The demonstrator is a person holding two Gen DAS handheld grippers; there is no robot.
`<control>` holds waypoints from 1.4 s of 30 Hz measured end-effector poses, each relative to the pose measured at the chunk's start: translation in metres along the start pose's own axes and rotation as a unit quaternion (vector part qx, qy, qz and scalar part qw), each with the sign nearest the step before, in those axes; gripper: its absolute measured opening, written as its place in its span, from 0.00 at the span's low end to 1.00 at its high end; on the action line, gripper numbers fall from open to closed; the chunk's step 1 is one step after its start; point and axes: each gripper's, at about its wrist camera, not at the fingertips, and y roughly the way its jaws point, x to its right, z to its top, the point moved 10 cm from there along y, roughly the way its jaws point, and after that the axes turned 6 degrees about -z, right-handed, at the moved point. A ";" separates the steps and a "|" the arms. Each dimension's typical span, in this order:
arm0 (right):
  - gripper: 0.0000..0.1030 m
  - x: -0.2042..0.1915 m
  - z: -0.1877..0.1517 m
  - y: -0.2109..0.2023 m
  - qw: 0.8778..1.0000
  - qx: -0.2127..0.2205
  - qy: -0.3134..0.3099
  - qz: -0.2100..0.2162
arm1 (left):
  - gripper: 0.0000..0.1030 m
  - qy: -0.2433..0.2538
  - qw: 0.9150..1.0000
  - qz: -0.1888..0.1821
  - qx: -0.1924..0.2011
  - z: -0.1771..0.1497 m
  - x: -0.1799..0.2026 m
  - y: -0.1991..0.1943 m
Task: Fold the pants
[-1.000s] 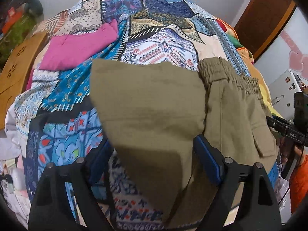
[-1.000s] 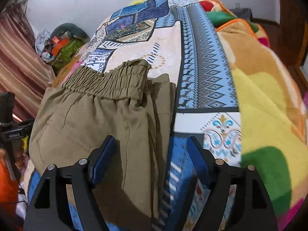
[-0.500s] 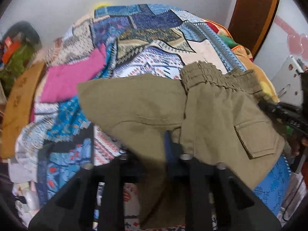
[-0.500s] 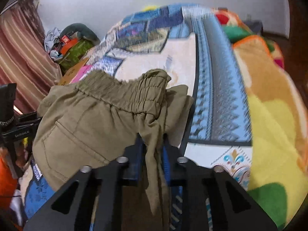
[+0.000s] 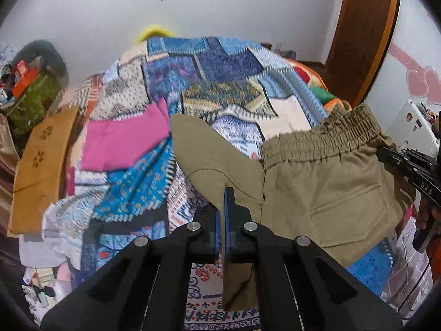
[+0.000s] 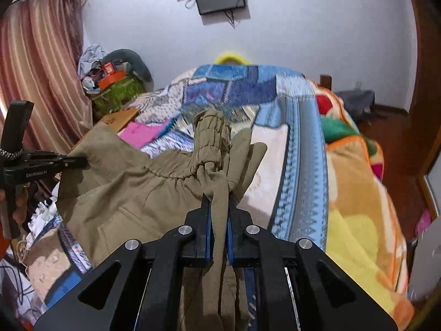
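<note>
Here, clamping tight at the bottom centre of the left wrist view: left gripper (image 5: 222,207), jaws pressed together on a thin edge of the olive pants (image 5: 325,182), cloth running up and to the right from the pinch. Likewise clamping at the bottom centre of the right wrist view: right gripper (image 6: 219,212), jaws closed on a bunched rope of fabric just below the gathered waistband (image 6: 210,135), which is standing up past the jaws. Hanging lifted between the two grips, not lying flat: pants spanning left to right, long axis crossing from one grip to the other, elastic waist toward the upper right of the left view, back pocket (image 5: 350,207) facing that camera, one folded flap (image 5: 204,149) rising toward frame centre. Judging the next move as turning on that span: both grips equally engaged, neither nearer, cloth needing to be carried forward over the patchwork bedspread (image 5: 209,63) beyond.

Reading "DAS" on the black tool at the right edge of the left view, "GenRobot.AI" on the one at the left edge of the right view. Lying farther off, a pink garment (image 5: 124,140) on the bed.
</note>
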 end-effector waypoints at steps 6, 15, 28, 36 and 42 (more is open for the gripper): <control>0.07 -0.013 0.022 -0.007 1.000 0.015 -0.018 0.007 | 0.03 -0.008 1.000 0.010 0.023 0.012 -0.012 -0.023; 0.07 -0.046 0.037 0.006 0.999 0.022 -0.037 0.029 | 0.03 -0.020 0.997 0.053 0.044 0.019 -0.062 -0.054; 0.06 -0.123 0.120 0.066 0.992 0.057 -0.093 0.057 | 0.03 -0.059 0.988 0.120 0.072 0.071 -0.175 -0.054; 0.06 -0.155 0.179 0.118 0.989 0.081 -0.113 0.051 | 0.03 -0.083 0.979 0.163 0.094 0.121 -0.254 -0.029; 0.06 -0.174 0.200 0.166 0.987 0.092 -0.125 0.040 | 0.03 -0.097 0.972 0.192 0.097 0.139 -0.311 0.012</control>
